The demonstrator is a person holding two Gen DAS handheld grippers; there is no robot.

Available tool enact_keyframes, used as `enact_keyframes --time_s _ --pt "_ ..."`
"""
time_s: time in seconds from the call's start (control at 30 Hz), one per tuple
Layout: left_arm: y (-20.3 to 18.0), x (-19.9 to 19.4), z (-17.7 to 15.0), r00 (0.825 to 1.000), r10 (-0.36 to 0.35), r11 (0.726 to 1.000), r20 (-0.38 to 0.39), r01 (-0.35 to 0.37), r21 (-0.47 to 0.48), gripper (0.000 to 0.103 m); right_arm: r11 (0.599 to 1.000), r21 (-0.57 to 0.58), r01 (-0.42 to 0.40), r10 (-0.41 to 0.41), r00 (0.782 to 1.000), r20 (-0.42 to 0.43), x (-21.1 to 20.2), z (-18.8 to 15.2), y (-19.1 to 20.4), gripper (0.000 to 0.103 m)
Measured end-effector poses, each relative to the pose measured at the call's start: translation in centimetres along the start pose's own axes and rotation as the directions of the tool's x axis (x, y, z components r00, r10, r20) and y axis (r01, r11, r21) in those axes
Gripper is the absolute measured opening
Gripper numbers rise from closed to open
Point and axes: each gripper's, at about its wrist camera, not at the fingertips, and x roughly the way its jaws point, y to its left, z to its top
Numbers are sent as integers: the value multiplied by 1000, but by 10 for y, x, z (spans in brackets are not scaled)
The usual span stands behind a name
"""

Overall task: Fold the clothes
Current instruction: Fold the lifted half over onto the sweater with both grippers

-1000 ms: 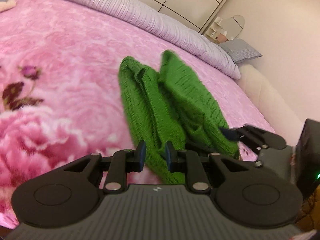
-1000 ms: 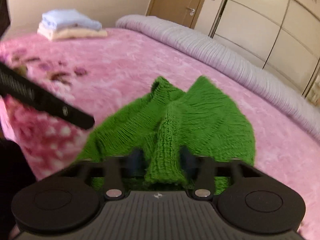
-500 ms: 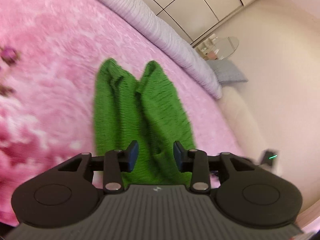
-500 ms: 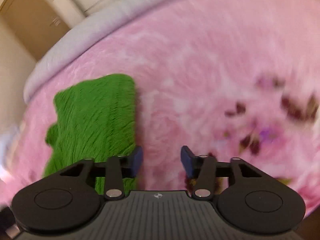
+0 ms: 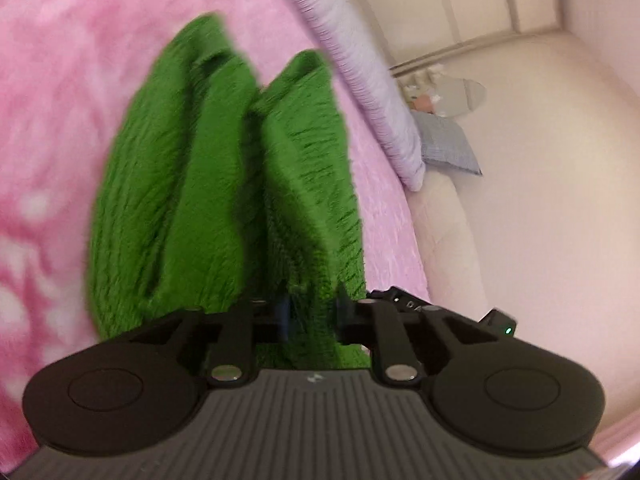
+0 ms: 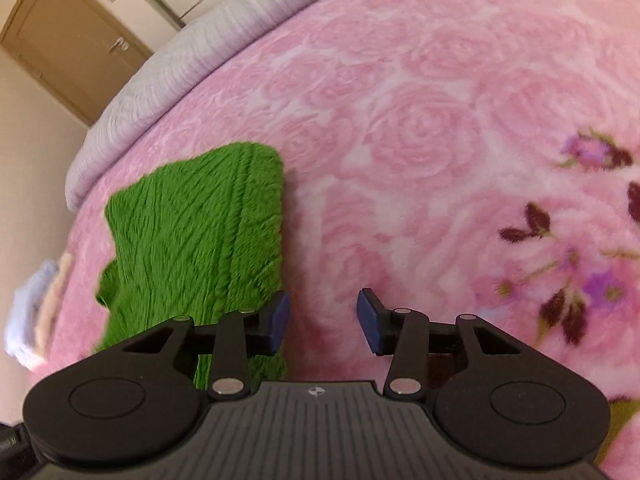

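Black jaws of the left gripper (image 5: 311, 316) are closing on the near edge of the green knitted garment (image 5: 224, 200), fabric bunched between the pads. It points slightly downward along the cloth. The right gripper (image 6: 323, 316) tilts steeply at the pink floral blanket (image 6: 420, 120), jaws half spread, nothing between them. The garment (image 6: 200, 232) lies folded lengthwise on the blanket, ridged into two humps, just left of the right gripper.

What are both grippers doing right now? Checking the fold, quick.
Left gripper: closing on the green sweater.
Right gripper: open, empty.
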Motion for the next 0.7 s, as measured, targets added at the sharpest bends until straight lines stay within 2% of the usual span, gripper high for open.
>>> enact_keyframes --time_s 0.03,0.1,0.2,0.27,0.3,0.37,0.43,0.5,0.6,0.7 --pt "-12 -8 0 999 18 995 40 -22 100 12 1000 -20 7 -7 1000 8 -2 -3 4 45" --pt "-34 -28 -3 993 20 962 113 -49 267 12 998 -64 -9 10 1000 12 -3 -8 18 43" --pt "-40 -58 -13 984 3 938 177 -64 341 12 990 -132 -51 52 999 9 -5 -16 40 43" --pt "-32 -71 -25 977 58 925 204 -130 358 12 981 -180 -67 68 998 0 -4 -22 54 43" --pt "-21 -71 -29 974 107 923 199 -172 344 12 977 -206 -58 57 998 -11 -1 -26 61 43" --pt "4 -62 -31 974 169 942 153 -205 264 14 968 -249 -36 31 999 -24 4 -32 72 43" --pt "25 -57 -28 983 135 972 123 -155 176 16 967 -254 -3 1 1000 -8 3 -33 74 44" --pt "30 -56 -22 989 93 986 111 -107 129 23 968 -249 16 -16 1000 0 -4 -31 72 44" --pt "31 -52 -15 991 96 986 98 -108 123 26 971 -235 41 -36 999 23 -16 -28 66 48" --pt "33 -62 -13 992 80 990 101 -91 110 28 975 -220 12 3 998 64 -30 -27 65 49"
